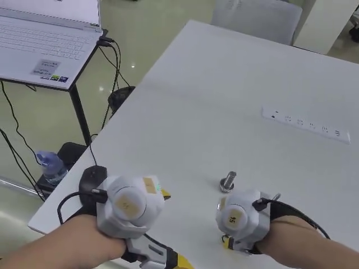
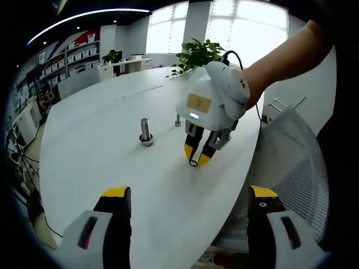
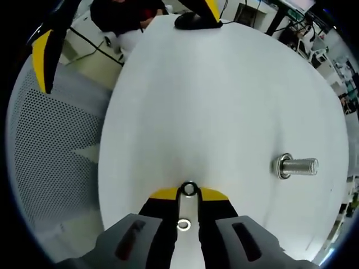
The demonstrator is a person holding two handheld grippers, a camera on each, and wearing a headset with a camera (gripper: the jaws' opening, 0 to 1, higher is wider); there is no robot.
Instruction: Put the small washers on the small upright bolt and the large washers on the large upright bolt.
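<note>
Near the counter (image 1: 224, 101) edge, a washer (image 3: 189, 189) is pinched by the right hand-held gripper (image 2: 197, 157), near the large upright bolt (image 3: 295, 166); the left hand-held gripper (image 2: 189, 195) is spread, empty. Hole-over-bolt alignment is judged needed next.

White table (image 1: 224, 84) w/ power strip (image 1: 305, 124) lying flat toward far side. Large bolt (image 1: 228, 182) upright nr front edge; small bolt (image 2: 178, 119) upright close by.

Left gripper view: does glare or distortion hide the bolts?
Left gripper view: windows blown out, fisheye bows the table edge, yet the large bolt reads sharp. Right gripper view: table rim curves strongly; washer in the right tongs is crisp. Head view: even light.
</note>
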